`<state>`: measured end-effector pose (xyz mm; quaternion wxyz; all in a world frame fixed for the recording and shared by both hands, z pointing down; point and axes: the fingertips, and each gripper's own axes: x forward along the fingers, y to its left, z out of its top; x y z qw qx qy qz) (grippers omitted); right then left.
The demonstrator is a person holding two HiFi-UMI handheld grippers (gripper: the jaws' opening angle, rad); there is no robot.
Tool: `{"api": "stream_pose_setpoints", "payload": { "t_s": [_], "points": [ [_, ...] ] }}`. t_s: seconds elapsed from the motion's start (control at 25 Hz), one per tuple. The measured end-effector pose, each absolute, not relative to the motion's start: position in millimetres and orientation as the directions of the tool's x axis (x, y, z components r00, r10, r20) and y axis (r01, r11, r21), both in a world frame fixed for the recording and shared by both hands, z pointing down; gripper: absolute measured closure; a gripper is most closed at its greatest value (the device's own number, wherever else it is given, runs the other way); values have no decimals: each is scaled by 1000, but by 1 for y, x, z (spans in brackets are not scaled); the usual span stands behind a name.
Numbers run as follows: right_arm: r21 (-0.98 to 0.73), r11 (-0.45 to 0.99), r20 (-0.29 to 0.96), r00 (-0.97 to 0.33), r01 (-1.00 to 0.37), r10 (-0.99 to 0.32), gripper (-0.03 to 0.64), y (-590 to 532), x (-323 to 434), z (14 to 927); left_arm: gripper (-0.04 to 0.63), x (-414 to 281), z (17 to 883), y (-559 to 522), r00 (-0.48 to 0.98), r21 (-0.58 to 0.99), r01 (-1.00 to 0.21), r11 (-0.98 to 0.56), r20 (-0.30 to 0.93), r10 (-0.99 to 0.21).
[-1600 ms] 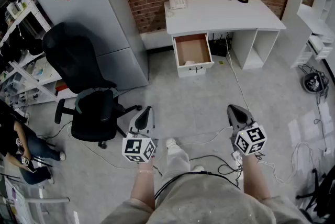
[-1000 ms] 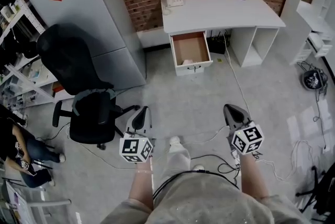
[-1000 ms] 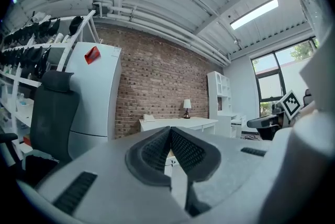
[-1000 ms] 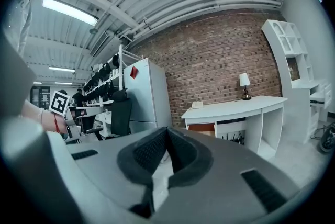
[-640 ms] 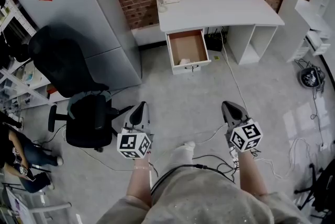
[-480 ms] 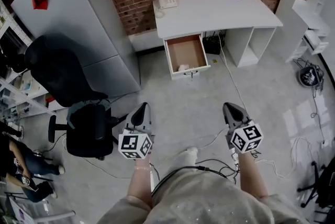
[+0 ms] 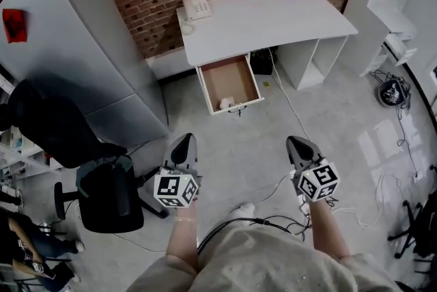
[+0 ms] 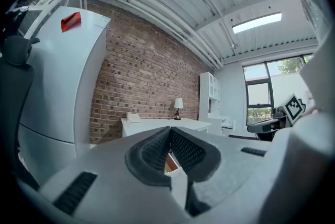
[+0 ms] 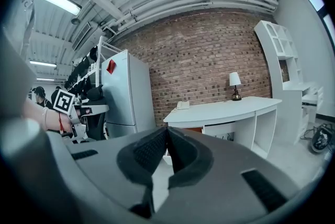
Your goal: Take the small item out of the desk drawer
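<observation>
Small item, pale, lies at the front of the open drawer under the white worktop, well apart from both grippers. Seen from the head view, the left gripper and right gripper hover side by side over the floor. In the left gripper view, its fingers are clenched on nothing. In the right gripper view, its fingers are pressed together, empty, pointing toward the worktop.

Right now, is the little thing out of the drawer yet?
Done: the brown wooden drawer of the white desk is open. In hand: nothing; the left gripper and right gripper are shut, empty, far off. Left: reaching the small white item inside, lifting it out.
</observation>
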<state>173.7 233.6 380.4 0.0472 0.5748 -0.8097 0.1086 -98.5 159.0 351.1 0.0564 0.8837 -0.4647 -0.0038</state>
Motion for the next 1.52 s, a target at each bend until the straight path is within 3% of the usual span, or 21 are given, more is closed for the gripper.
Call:
{"api": "stream_pose_setpoints", "payload": {
  "t_s": [0.36, 0.72, 1.24, 1.52],
  "points": [
    [-123, 305, 235, -326, -944, -916, 552, 183, 166, 385, 591, -101, 362, 97, 605, 152, -790, -594, 41, -795],
    [-123, 361, 294, -381, -924, -876, 540, 134, 170, 404, 591, -90, 383, 60, 623, 193, -774, -604, 55, -780],
    [-169, 556, 381, -574, -814, -724, 532, -31, 165, 467, 591, -92, 409, -69, 471, 171, -875, -452, 91, -877],
    [-234, 594, 472, -624, -770, -623, 523, -83, 165, 520, 591, -80, 450, -108, 440, 190, -894, -406, 192, -877]
  ]
}}
